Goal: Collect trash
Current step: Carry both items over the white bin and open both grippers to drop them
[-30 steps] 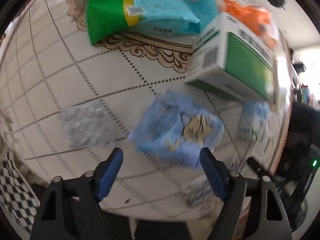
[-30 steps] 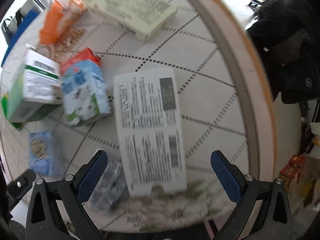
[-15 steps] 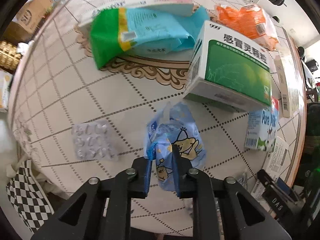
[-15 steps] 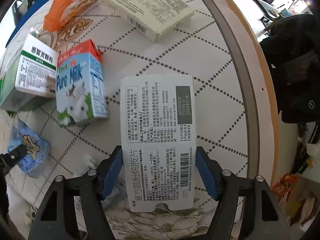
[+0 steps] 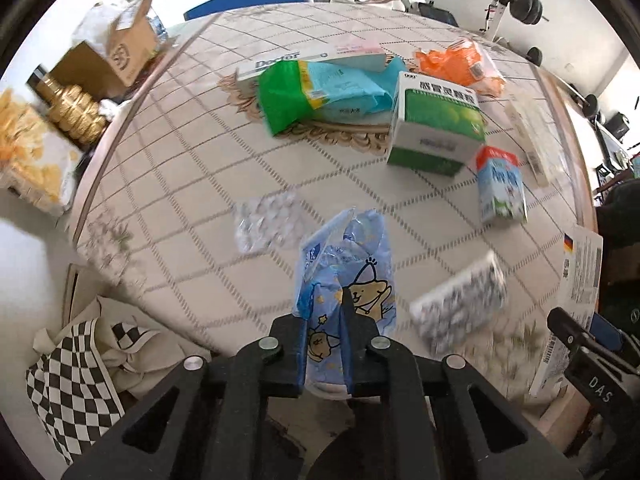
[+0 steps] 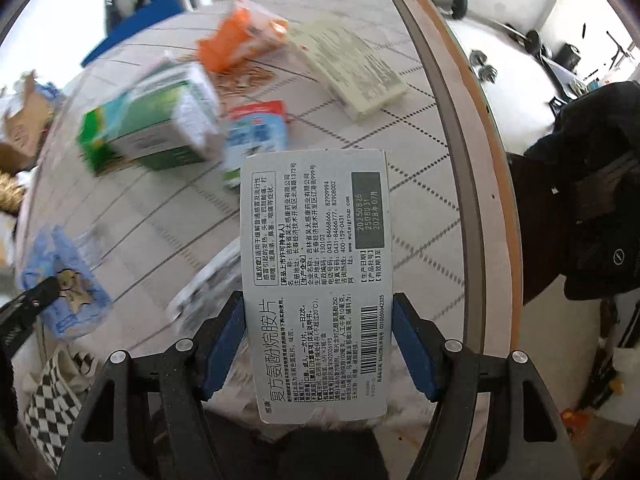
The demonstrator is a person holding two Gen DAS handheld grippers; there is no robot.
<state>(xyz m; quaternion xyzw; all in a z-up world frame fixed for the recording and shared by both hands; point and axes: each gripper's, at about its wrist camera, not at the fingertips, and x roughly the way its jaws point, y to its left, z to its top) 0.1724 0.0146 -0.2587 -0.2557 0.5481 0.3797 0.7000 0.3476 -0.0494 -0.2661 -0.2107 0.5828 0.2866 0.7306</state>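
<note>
wrapper (image 5: 347,276), blue, cartoon print: held at lower centre of the left view, pinched at its lower end by the left gripper (image 5: 324,344), jaws nearly together on it. judged very light, soft and crinkly; it stood up crumpled above the fingers, so a grip low on the bunched film seemed sound.

pill box (image 6: 316,280), flat, grey-white, printed: centre of the right view, clamped across its narrow width by the right gripper (image 6: 318,346), blue pads on both long edges. judged light, stiff card, likely to dent if squeezed hard.

remaining on the table (image 5: 192,168): blister sheet (image 5: 266,220) centre left, green box (image 5: 436,124) and milk carton (image 5: 502,184) right, orange bag (image 5: 460,66) upper right.

checkered bag (image 5: 76,384), lower left, off the table; possibly the collecting bag, uncertain.
</note>
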